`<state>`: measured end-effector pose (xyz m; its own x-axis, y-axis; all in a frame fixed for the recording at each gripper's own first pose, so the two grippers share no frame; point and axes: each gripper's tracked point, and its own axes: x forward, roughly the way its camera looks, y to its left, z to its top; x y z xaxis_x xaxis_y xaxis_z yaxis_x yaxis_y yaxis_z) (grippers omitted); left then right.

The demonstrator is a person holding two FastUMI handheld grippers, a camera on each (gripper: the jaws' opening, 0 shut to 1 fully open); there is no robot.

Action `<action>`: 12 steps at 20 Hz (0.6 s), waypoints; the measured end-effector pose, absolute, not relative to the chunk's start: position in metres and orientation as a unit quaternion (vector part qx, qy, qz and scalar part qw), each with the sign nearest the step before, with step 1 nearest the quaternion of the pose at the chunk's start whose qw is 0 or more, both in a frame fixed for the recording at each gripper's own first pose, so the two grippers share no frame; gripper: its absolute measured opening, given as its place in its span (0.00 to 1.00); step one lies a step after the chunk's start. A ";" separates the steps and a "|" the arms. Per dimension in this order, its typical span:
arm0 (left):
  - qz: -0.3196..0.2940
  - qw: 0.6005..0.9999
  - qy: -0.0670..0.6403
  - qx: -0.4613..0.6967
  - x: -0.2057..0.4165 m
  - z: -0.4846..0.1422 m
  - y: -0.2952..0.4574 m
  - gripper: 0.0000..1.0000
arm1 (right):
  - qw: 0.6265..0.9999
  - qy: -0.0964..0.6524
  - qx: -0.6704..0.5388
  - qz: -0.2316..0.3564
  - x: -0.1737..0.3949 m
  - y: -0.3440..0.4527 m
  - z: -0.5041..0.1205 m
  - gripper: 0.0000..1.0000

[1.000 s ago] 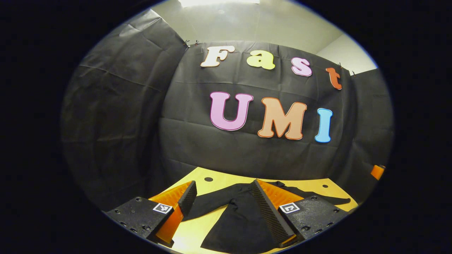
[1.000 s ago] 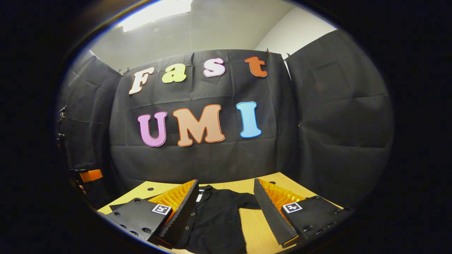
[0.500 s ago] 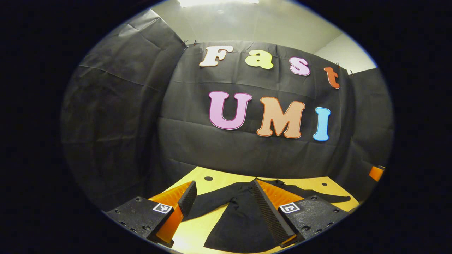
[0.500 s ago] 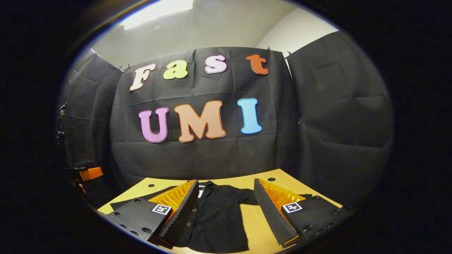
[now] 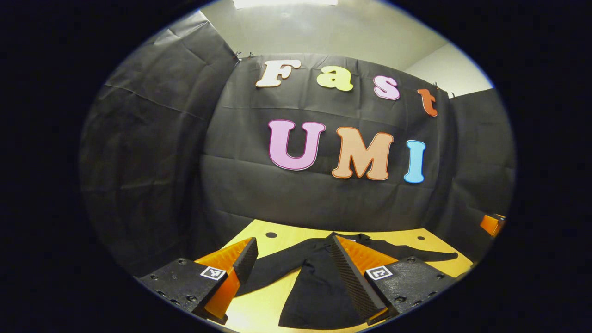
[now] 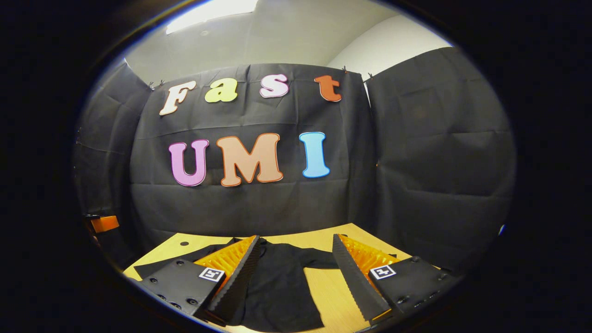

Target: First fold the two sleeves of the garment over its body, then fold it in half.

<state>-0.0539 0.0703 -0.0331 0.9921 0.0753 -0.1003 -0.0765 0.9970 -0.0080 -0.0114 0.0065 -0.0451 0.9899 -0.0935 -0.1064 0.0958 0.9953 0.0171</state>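
While the dark garment point(image 5: 319, 286) lies flat on the wooden table point(image 5: 263, 310), collar toward the far wall and hem near, its long axis runs away from both tools and its sleeves stretch left and right. Its left sleeve point(image 5: 273, 270) lies just ahead of the left gripper point(image 5: 291, 273); the right sleeve point(image 6: 323, 262) lies ahead of the right gripper point(image 6: 296, 273). Both grippers hover wide apart, holding nothing.

The garment point(image 5: 319, 286) is plain black, perhaps dark navy in this dim light, on a light yellowish wood table point(image 5: 266, 305).
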 end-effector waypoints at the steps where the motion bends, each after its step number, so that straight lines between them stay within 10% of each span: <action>1: 0.040 0.998 0.051 -0.005 -0.052 -0.033 0.073 0.93 | 0.997 0.053 0.013 -0.052 -0.008 0.004 -0.046 0.98; 12: 0.121 0.992 0.033 0.004 -0.014 -0.014 0.085 0.93 | 0.994 0.072 -0.019 -0.084 0.085 -0.081 -0.057 0.98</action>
